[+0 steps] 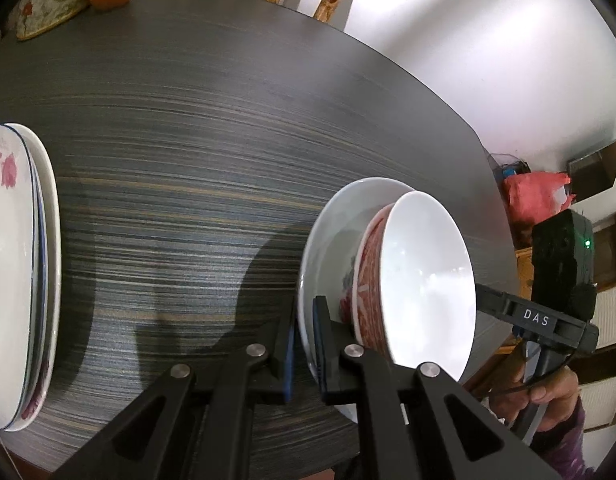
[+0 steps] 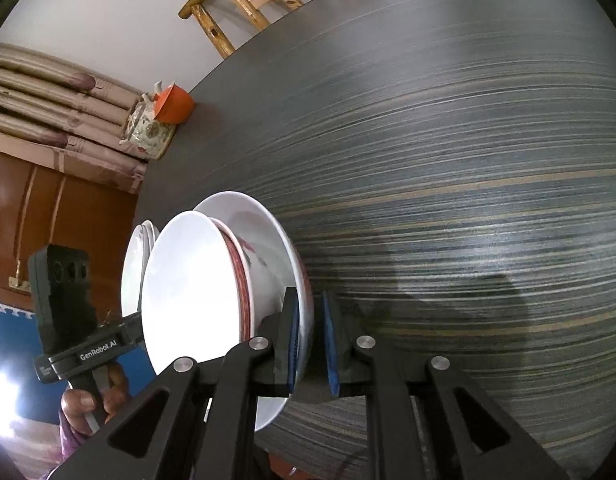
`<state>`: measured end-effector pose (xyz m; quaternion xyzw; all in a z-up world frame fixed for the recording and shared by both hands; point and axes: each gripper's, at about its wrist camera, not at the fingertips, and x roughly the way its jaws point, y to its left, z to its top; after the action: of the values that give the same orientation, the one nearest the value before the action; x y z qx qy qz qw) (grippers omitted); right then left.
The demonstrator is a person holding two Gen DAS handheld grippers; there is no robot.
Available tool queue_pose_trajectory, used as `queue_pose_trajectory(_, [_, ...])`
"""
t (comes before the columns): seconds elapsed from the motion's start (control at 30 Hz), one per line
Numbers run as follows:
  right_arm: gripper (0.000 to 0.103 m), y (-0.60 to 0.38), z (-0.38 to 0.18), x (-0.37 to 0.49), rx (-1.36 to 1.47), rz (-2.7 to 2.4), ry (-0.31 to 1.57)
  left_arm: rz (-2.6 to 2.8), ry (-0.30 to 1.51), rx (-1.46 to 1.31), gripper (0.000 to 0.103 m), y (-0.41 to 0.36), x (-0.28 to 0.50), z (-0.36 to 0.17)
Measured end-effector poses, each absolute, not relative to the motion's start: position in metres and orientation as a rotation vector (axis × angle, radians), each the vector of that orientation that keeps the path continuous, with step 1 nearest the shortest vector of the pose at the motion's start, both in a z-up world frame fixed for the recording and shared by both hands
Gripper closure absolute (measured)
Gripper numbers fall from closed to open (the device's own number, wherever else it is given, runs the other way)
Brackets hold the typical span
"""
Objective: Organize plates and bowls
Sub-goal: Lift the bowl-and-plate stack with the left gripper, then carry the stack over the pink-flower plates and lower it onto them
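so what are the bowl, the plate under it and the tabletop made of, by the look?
Bowl: likely glazed ceramic or porcelain; glossy white inside with highlights, red pattern outside. Plate under it: same glossy white glaze, probably ceramic. Tabletop: looks like matte laminate or veneer; dark, striped printed-looking grain, only soft sheen.

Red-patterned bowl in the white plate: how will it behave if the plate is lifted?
Glossy red-patterned bowl sits loose in white plate: likely slides on any tilt. Stands well above the rim, so may tip. Probably ceramic: rigid, chip-prone.
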<state>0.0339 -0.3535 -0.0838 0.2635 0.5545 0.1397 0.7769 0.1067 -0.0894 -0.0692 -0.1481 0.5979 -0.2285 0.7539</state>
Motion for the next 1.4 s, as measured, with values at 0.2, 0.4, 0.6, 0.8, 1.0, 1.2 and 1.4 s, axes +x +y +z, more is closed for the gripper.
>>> queue_pose_trajectory(0.2, [0.095, -0.346, -0.079, 0.033, 0.513, 0.303, 1.181, -0.487, 1.272, -0.279, 0.097, -0.093, 0.099, -0.065])
queue_pose_trajectory(0.4, [0.094, -0.346, -0.078, 0.027, 0.516, 0.313, 1.169, -0.473, 1.269, -0.317, 0.097, -0.089, 0.092, -0.066])
queue_pose_trajectory(0.6, [0.093, -0.346, -0.082, 0.024, 0.546, 0.320, 1.175, -0.446, 1.273, -0.323, 0.098, -0.083, 0.085, -0.066])
queue_pose_trajectory(0.8, [0.093, -0.342, -0.085, 0.023, 0.568, 0.333, 1.191, -0.418, 1.267, -0.330, 0.098, -0.078, 0.084, -0.063])
queue_pose_trajectory(1.0, [0.093, -0.336, -0.084, 0.025, 0.589, 0.335, 1.193, -0.399, 1.254, -0.333, 0.098, -0.085, 0.085, -0.055])
queue_pose_trajectory(1.2, [0.093, -0.328, -0.078, 0.033, 0.586, 0.341, 1.196, -0.369, 1.235, -0.353, 0.098, -0.081, 0.080, -0.047])
queue_pose_trajectory(1.4, [0.093, -0.314, -0.067, 0.044, 0.586, 0.360, 1.196, -0.327, 1.205, -0.374, 0.098, -0.068, 0.079, -0.032])
